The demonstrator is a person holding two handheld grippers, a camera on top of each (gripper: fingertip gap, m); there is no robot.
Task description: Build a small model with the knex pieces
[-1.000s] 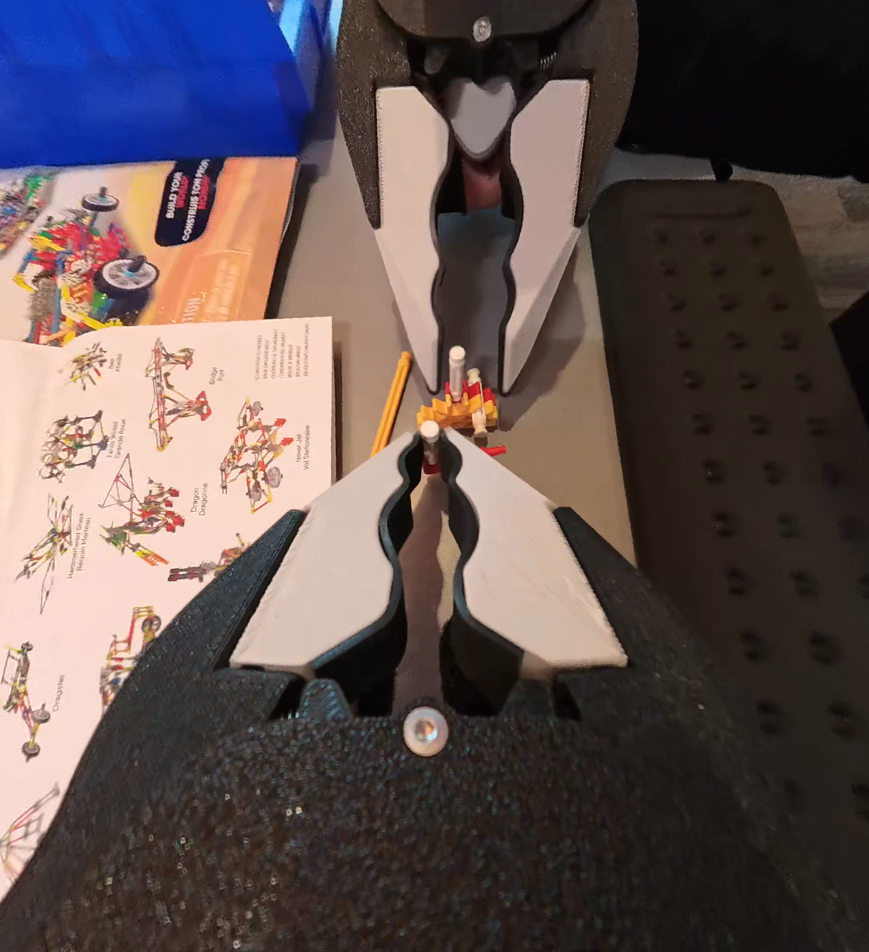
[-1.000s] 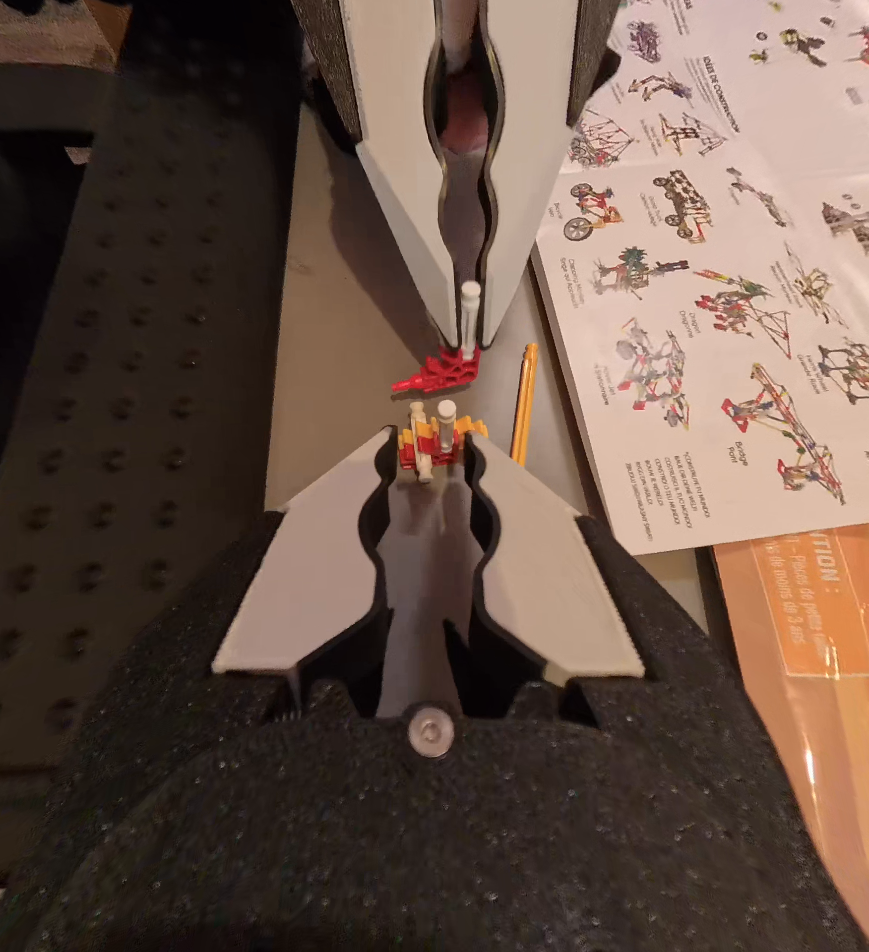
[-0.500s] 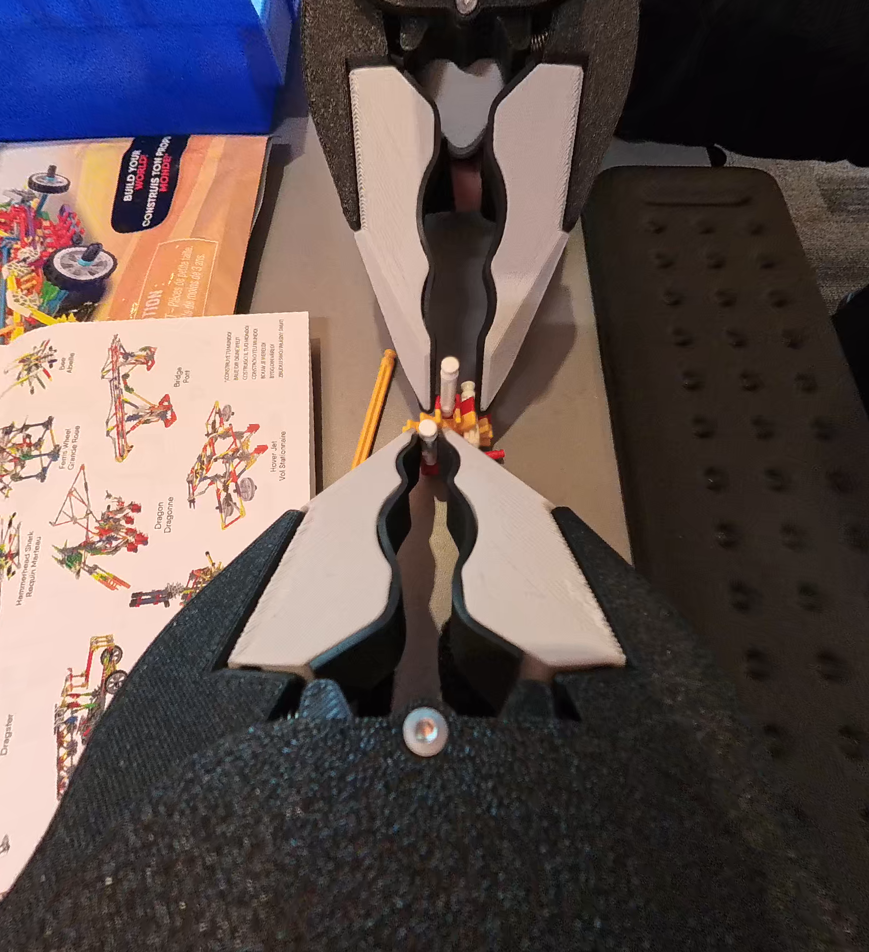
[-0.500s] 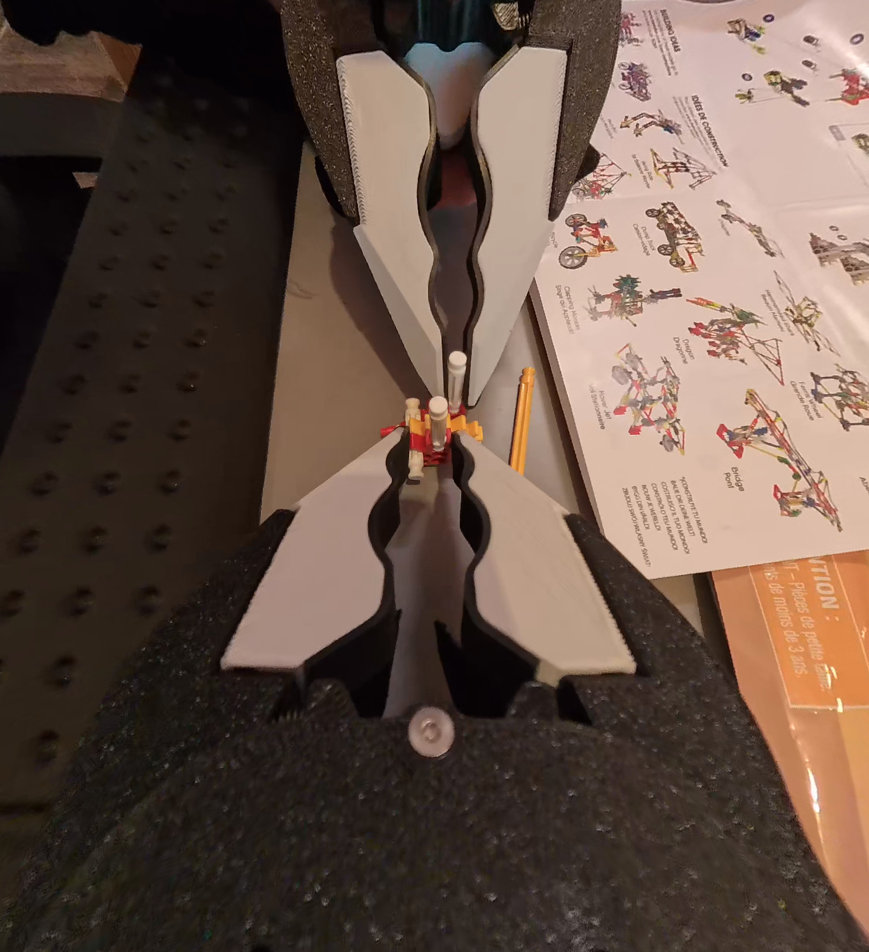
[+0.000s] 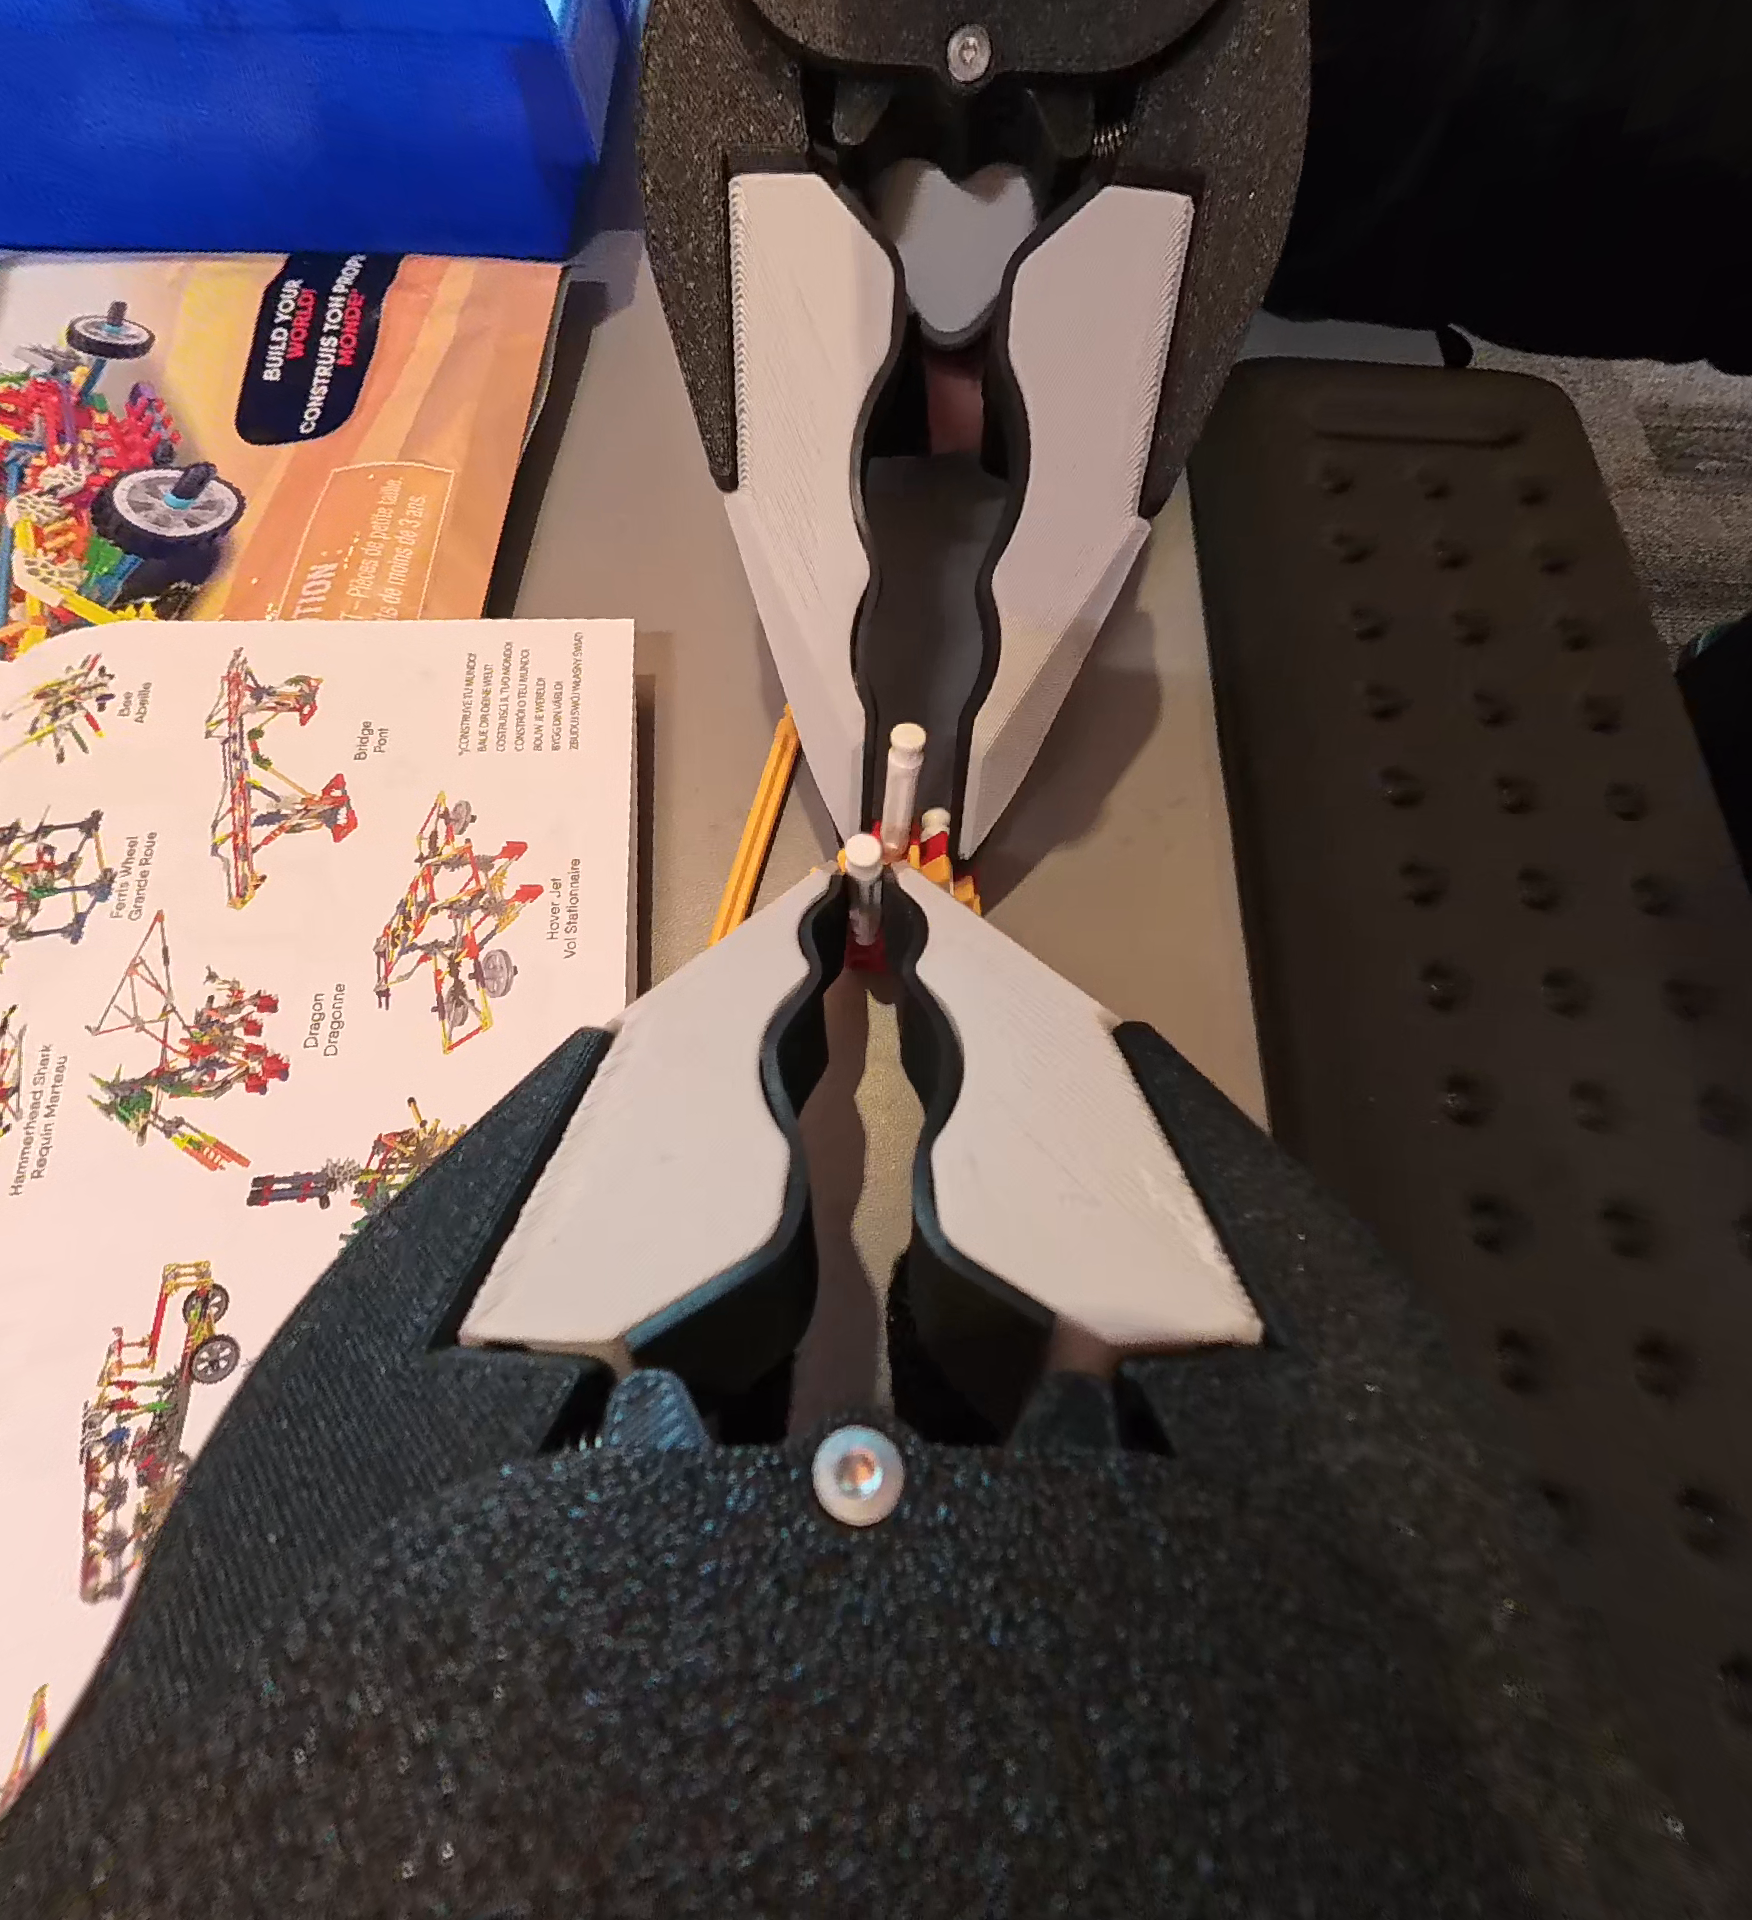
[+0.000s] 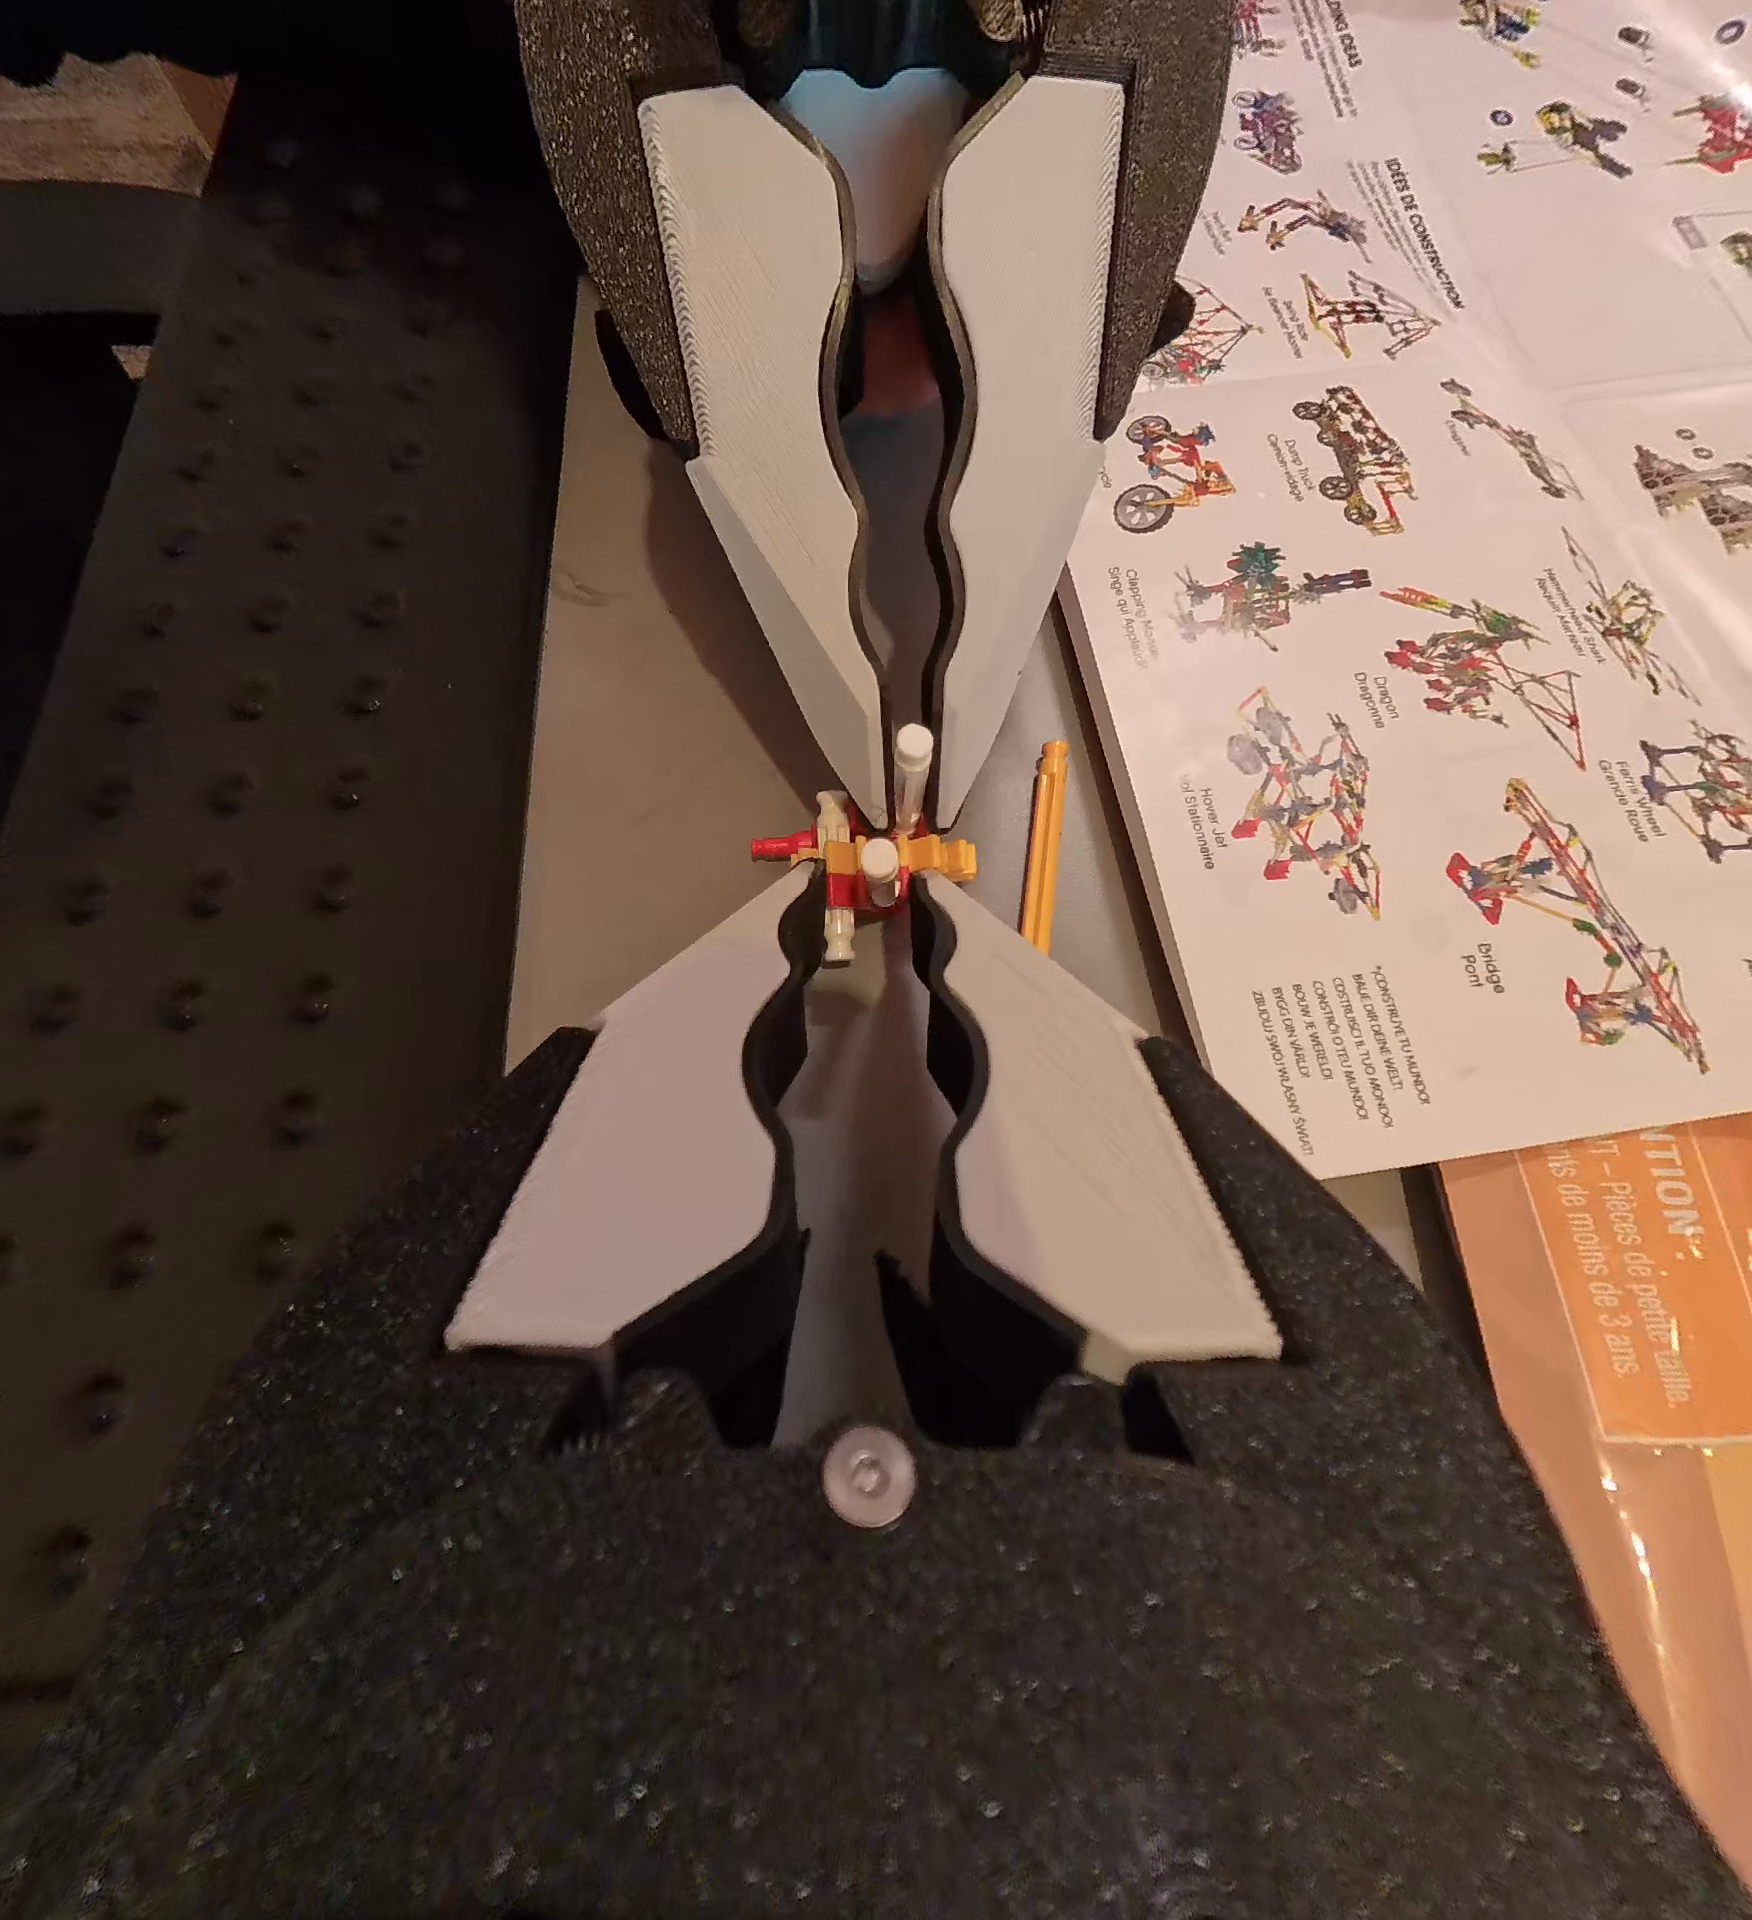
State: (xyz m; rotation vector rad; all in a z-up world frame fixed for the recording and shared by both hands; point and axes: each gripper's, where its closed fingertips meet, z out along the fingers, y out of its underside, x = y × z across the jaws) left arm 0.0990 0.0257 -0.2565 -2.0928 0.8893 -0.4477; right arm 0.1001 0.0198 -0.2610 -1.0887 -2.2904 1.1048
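Two grippers tip to tip over the grey bench [image 5: 1090,831].

Left gripper [image 5: 867,894]: fingers [image 5: 706,1049] drawn together at the tips, clamped on a white rod [image 5: 864,873] standing upright between them, its round head just above the tips, a red connector [image 5: 861,951] just below in the gap.

Right gripper [image 6: 856,904]: fingers [image 6: 643,1091] closed narrowly on a small red-and-yellow toy assembly [image 6: 903,854] sitting right at the tips, a white peg [image 6: 877,868] upright between them, a cream piece [image 6: 836,914] against the inner edge of the left finger, a red stub [image 6: 778,847] sticking out beyond that finger, a yellow arm reaching out past the other finger.

Both held pieces touching where the four tips meet.

Just beside the tips, flat on the bench: a thin yellow rod [image 6: 1043,842]. Beyond it, an open instruction sheet [image 5: 259,883] and an orange booklet [image 5: 259,447]; farther off, a blue box [image 5: 248,114]. On the opposite side of the fingers, a black dimpled mat [image 5: 1474,935].
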